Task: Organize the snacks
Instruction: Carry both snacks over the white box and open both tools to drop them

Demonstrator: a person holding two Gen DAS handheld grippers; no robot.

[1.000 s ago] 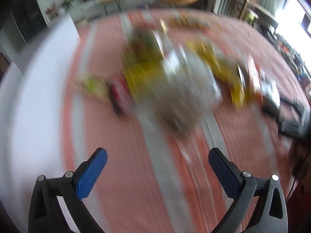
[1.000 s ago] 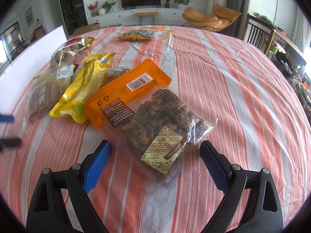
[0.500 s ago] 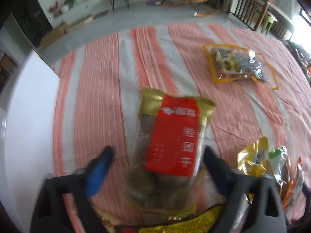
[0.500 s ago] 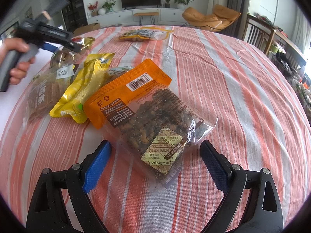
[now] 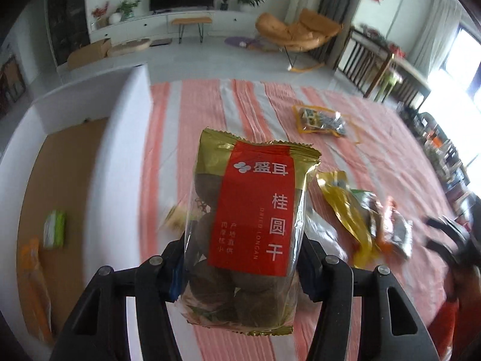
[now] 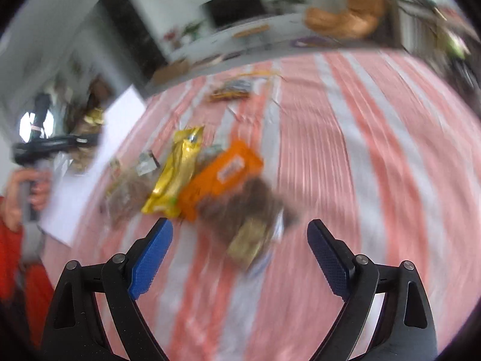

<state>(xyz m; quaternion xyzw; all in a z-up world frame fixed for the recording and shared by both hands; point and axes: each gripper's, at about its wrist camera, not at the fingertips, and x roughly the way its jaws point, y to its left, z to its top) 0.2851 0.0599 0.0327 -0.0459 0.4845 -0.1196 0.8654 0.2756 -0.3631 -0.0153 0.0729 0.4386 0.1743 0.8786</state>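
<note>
My left gripper point(image 5: 240, 258) is shut on a gold and red bag of dried longan point(image 5: 252, 210) and holds it upright above the striped cloth, beside a white-walled box point(image 5: 120, 156). The box has a brown floor with a green packet point(image 5: 54, 229) and an orange packet point(image 5: 30, 273) in it. My right gripper point(image 6: 239, 249) is open and empty above the cloth. In front of it lie an orange snack bag point(image 6: 225, 177), a yellow bag point(image 6: 177, 171) and a clear bag point(image 6: 126, 192). This view is blurred. The left gripper with the longan bag point(image 6: 87, 138) shows at its far left.
The table has an orange and white striped cloth point(image 5: 264, 111). A clear bag with yellow edge point(image 5: 323, 120) lies far back on it. A yellow bag point(image 5: 345, 207) and other packets point(image 5: 390, 228) lie to the right. Chairs and a TV stand are beyond the table.
My left gripper has closed on the longan bag and lifted it toward the box. My right gripper has risen and pulled back from the orange bag.
</note>
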